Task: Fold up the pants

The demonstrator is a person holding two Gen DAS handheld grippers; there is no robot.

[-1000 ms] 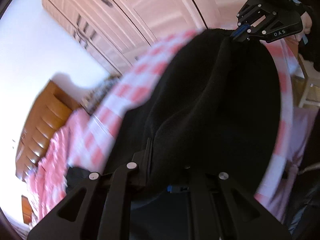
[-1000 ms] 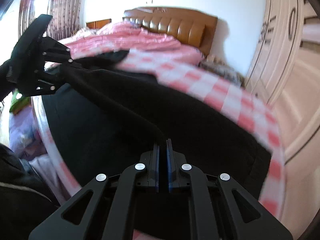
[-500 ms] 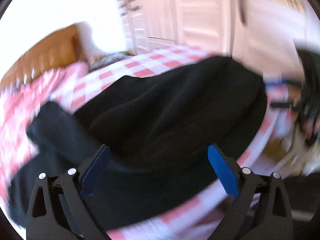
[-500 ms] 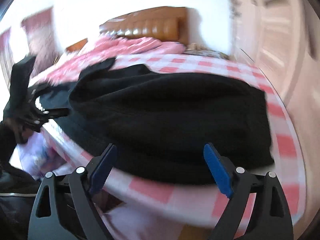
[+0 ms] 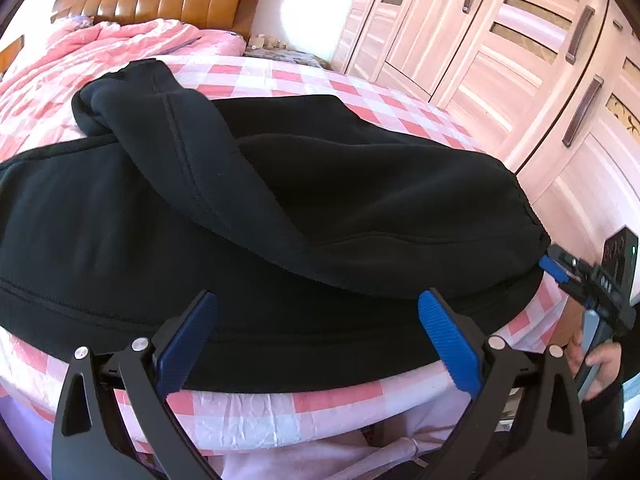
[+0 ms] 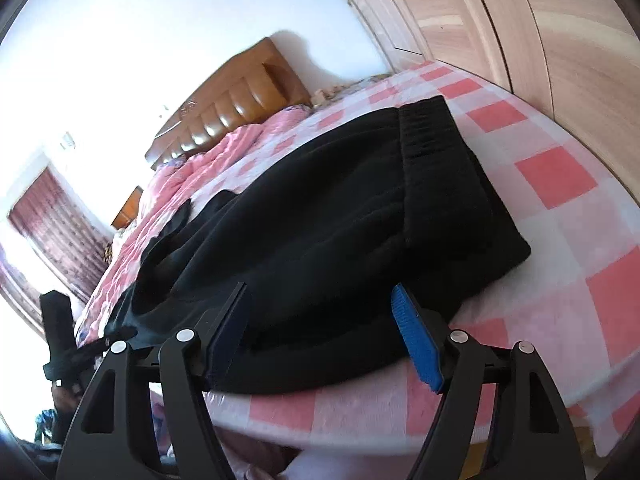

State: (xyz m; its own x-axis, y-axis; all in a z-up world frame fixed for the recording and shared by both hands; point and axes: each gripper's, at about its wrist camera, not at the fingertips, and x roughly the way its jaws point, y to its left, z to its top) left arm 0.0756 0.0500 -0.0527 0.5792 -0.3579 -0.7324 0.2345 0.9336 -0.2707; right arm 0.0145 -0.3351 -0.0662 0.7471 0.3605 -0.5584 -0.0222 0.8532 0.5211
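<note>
The pants (image 5: 280, 208) run off the left edge of the left view; their far leg end is hard to make out in the right view. They lie folded lengthwise on the checked sheet (image 5: 280, 412) at the near bed edge. Left gripper (image 5: 318, 340): jaws apart, empty, just near of the pants. Right gripper (image 6: 320, 336): jaws apart, empty, at the waistband (image 6: 440, 168) end.

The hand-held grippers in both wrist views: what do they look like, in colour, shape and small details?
Each hand-held gripper, the left and the right, has two black angular plastic fingers with triangular cut-outs and round silver screws. The inner pads are blue and ribbed. In the left view, a bare hand grips the right tool's grey handle, beside a dark sleeve.
</note>
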